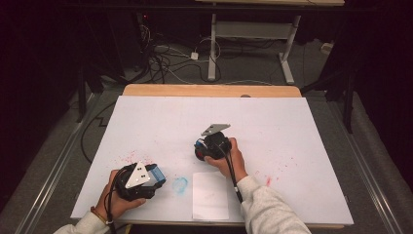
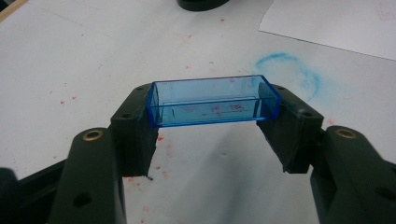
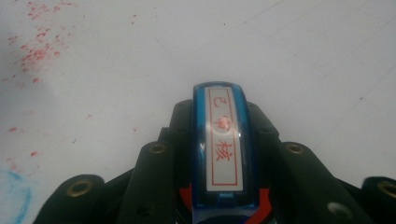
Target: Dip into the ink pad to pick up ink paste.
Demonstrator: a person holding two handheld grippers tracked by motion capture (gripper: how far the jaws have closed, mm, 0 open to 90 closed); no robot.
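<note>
I see the white surface [image 1: 272,122] flecked red, with a blank paper sheet [image 1: 210,195] at its near edge as my landmark. Left of the sheet, the left tongs [image 2: 212,135] grip a clear blue cap [image 2: 212,100] by its short ends: hollow, nothing inside, long axis running jaw to jaw. Just behind the sheet, the right tongs [image 3: 224,140] are clamped on a blue stamp [image 3: 224,144], long axis pointing away along the jaws.

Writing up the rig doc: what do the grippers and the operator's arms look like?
Both the left gripper and the right gripper are black, each topped by a grey triangular plate and trailing a black cable. Brass-coloured inserts sit in the jaws. Light grey sleeves; wristband at left.
</note>
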